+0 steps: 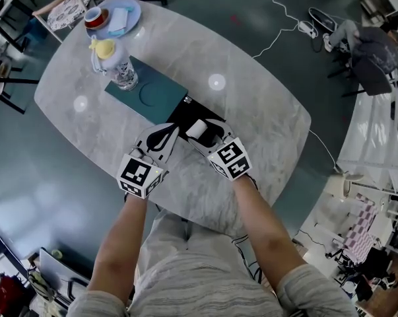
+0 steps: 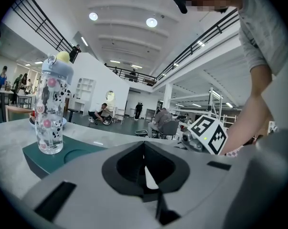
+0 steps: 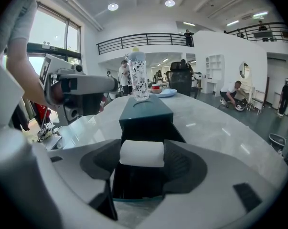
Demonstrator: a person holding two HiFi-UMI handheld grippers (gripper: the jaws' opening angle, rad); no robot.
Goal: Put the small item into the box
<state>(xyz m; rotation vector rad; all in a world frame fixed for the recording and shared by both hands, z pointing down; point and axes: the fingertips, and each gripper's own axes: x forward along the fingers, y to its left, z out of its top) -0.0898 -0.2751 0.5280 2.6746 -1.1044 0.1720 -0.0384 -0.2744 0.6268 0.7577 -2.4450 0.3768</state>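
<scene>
The small item is a white roll [image 1: 197, 129] [image 3: 142, 153], and my right gripper [image 1: 200, 131] [image 3: 142, 162] is shut on it, one pad at each end. It hangs just over the open black box [image 1: 184, 111] [image 3: 134, 182] with a teal rim. The box's teal lid [image 1: 154, 91] [image 3: 146, 112] lies right behind it. My left gripper [image 1: 160, 139] [image 2: 144, 171] is shut on nothing, low over the table just left of the box. Its body [image 3: 79, 92] appears at the left of the right gripper view.
A patterned water bottle [image 1: 117, 63] [image 2: 51, 109] [image 3: 138, 82] stands on the far end of the teal lid. A blue plate [image 1: 129, 8] with a red cup sits at the back of the marble table [image 1: 251, 104]. Chairs stand beyond the table's left edge.
</scene>
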